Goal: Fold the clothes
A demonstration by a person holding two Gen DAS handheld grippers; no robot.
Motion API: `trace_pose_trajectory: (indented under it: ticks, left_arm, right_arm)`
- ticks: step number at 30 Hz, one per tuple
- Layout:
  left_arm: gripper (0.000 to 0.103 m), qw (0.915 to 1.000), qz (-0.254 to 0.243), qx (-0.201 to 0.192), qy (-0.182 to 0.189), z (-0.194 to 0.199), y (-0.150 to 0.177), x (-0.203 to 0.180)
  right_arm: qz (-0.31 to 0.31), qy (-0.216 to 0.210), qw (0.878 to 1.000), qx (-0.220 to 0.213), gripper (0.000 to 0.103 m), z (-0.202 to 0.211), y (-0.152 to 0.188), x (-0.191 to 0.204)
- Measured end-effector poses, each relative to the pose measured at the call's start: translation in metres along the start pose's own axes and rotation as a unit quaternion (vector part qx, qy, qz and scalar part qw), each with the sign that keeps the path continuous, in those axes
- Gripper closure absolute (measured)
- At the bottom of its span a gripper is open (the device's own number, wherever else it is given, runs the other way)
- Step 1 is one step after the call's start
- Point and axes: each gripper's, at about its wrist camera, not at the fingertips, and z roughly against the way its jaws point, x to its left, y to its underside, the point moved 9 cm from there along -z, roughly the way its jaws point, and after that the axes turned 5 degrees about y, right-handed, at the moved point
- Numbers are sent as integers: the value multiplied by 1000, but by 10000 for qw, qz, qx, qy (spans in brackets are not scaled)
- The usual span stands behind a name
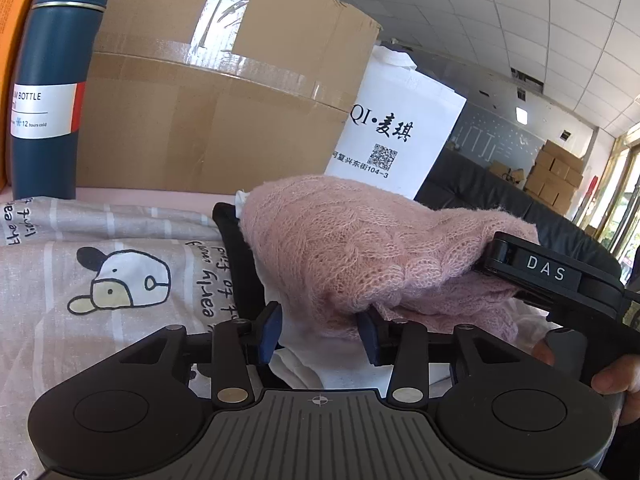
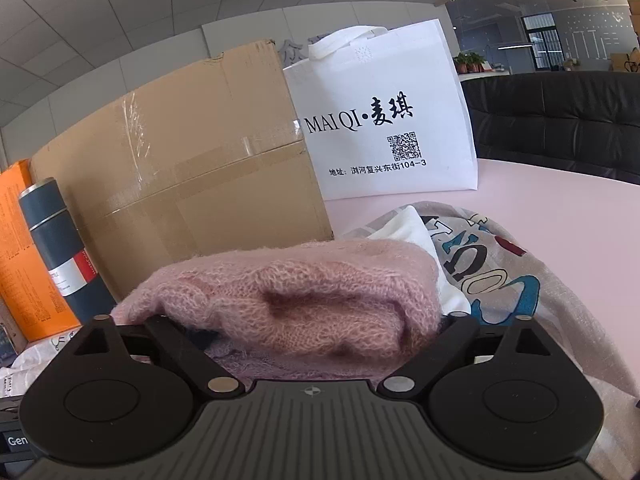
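A pink knitted sweater lies bunched on top of white and black clothes. My left gripper is open just in front of it, blue pads apart, the right pad under the sweater's edge. My right gripper comes in from the right and is shut on the sweater's fold. In the right wrist view the sweater fills the space between the right gripper's arms; the fingertips are buried in the knit. A grey printed cloth with a cartoon cow lies to the left; it also shows in the right wrist view.
A taped cardboard box and a white tote bag stand behind the clothes. A blue vacuum bottle and an orange box stand at the left. A black sofa lies beyond the pink table.
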Motion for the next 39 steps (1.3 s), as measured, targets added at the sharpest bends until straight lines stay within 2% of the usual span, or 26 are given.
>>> trace_pose_trajectory:
  ticks: [1, 2, 4, 5, 7, 10, 12, 13, 15, 18, 20, 23, 26, 28, 29, 31, 33, 35, 39]
  left_arm:
    - [62, 10000, 5, -6, -8, 1, 0, 0]
    - [61, 10000, 9, -13, -15, 1, 0, 0]
    - [58, 10000, 18, -26, -30, 2, 0, 0]
    - [53, 10000, 23, -32, -38, 3, 0, 0]
    - [51, 10000, 9, -67, -41, 5, -1, 0]
    - [42, 9996, -151, -182, -171, 13, -5, -2]
    - [29, 9976, -439, -442, -313, 26, -11, -8]
    - [26, 9958, -590, -587, -385, 33, -15, -12]
    - [15, 9889, -954, -1020, -511, 53, -28, -20]
    - [10, 9761, -1406, -1580, -504, 82, -44, -32]
    - [7, 9709, -1593, -1753, -359, 96, -50, -34]
    - [7, 9684, -1741, -1752, -342, 105, -60, -28]
    - [7, 9753, -1462, -1587, -459, 103, -61, -6]
    - [7, 9799, -1191, -1490, -576, 99, -61, 11]
    - [7, 9819, -1044, -1445, -644, 96, -60, 20]
    - [7, 9844, -710, -1350, -876, 92, -58, 41]
    - [7, 9848, -296, -1266, -1154, 90, -52, 66]
    - [7, 9822, 68, -1229, -1419, 90, -47, 88]
    - [7, 9725, 625, -1242, -1870, 92, -38, 123]
  right_arm:
    - [37, 16, 10000, -86, 43, 2, -1, 2]
    - [32, 58, 9999, -151, 53, 4, -2, 2]
    - [-58, 123, 9997, -208, 86, 6, -4, 2]
    - [-112, 125, 9996, -243, 89, 8, -6, 2]
    - [-264, 26, 9990, -348, 91, 17, -13, 6]
    - [-418, -429, 9959, -681, 92, 40, -31, 28]
    - [-349, -695, 9928, -915, 92, 56, -44, 48]
    - [-286, -813, 9910, -1024, 92, 64, -50, 59]
    - [-108, -1027, 9880, -1151, 92, 77, -58, 80]
    - [152, -1333, 9850, -1087, 92, 84, -61, 110]
    - [313, -1547, 9830, -936, 92, 85, -59, 129]
    - [465, -2053, 9763, -496, 87, 85, -48, 154]
    - [248, -2307, 9723, -289, 77, 84, -43, 159]
    - [77, -2345, 9719, -180, 55, 81, -41, 155]
    - [-22, -2374, 9713, -114, 51, 81, -39, 152]
    - [-206, -2464, 9690, -6, 25, 80, -36, 145]
    - [-297, -2585, 9655, -48, 12, 85, -34, 139]
    - [-288, -2436, 9694, -134, 10, 88, -32, 129]
    - [-272, -1508, 9880, -190, 6, 74, -25, 97]
